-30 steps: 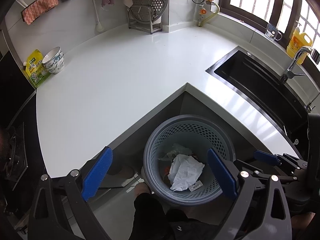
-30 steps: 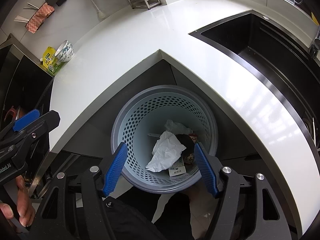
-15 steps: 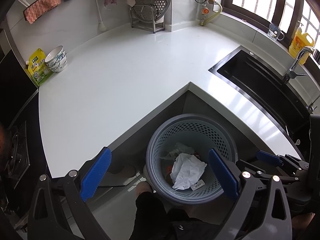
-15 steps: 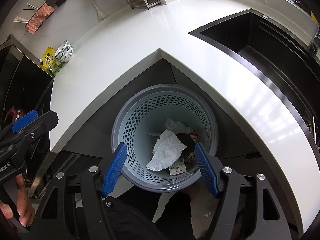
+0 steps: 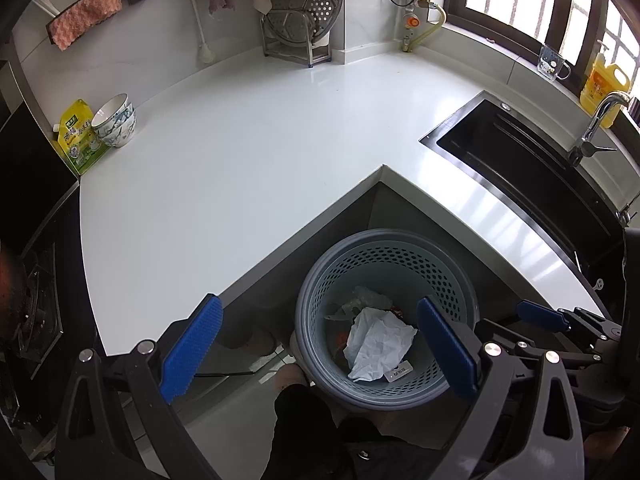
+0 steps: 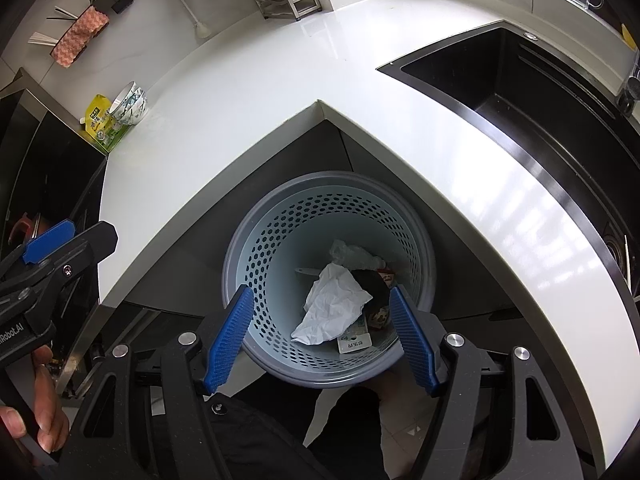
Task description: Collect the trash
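Note:
A grey perforated trash basket stands on the floor in the inner corner of the white L-shaped counter. It also shows in the right wrist view. Inside lie a crumpled white paper, a clear plastic wrapper, a small labelled packet and dark scraps. My left gripper is open and empty above the basket's left rim. My right gripper is open and empty above the basket's near rim.
A black sink with a tap is set in the counter at the right. Stacked bowls and a green pouch stand at the far left. A steamer rack is at the back. A stove lies left.
Both grippers have drifted slightly, so the basket sits a little lower and further right in the left view. Both stay open and empty.

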Tool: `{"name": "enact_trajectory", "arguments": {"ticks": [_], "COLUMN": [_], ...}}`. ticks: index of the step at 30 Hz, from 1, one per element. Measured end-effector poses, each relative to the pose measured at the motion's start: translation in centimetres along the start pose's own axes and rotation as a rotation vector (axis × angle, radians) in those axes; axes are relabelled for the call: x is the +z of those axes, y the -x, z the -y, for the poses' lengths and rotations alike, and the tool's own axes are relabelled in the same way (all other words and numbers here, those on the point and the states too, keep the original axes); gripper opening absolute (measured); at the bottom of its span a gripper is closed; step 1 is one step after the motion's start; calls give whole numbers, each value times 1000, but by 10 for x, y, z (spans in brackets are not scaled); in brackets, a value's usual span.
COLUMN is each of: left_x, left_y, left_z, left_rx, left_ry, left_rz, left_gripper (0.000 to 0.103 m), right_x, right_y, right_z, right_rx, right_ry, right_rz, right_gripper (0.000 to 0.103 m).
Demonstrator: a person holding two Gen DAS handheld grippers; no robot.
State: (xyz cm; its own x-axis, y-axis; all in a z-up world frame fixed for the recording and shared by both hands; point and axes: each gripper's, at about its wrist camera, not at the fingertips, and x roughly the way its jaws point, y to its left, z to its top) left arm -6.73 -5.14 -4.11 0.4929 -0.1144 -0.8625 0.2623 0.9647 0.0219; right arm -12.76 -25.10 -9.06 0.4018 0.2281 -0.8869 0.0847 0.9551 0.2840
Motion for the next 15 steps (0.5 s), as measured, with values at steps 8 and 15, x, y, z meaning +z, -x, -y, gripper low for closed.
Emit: {"name": "enact_trajectory", "arguments": {"ticks": [8, 15], "left_x": [0, 1], "left_y": [-3, -4], "left_z": [3, 5], "left_rx": [9, 14], "left_ry": [-3, -7], "left_rz": [-15, -18], "left_gripper": [96, 96], "right_x": [0, -1], "right_y": [1, 0], "right_z": [0, 1], "right_rx": [-6, -6], "right_ry": [2, -1], "right_rz": [4, 2], "right_gripper": [67, 67]}}
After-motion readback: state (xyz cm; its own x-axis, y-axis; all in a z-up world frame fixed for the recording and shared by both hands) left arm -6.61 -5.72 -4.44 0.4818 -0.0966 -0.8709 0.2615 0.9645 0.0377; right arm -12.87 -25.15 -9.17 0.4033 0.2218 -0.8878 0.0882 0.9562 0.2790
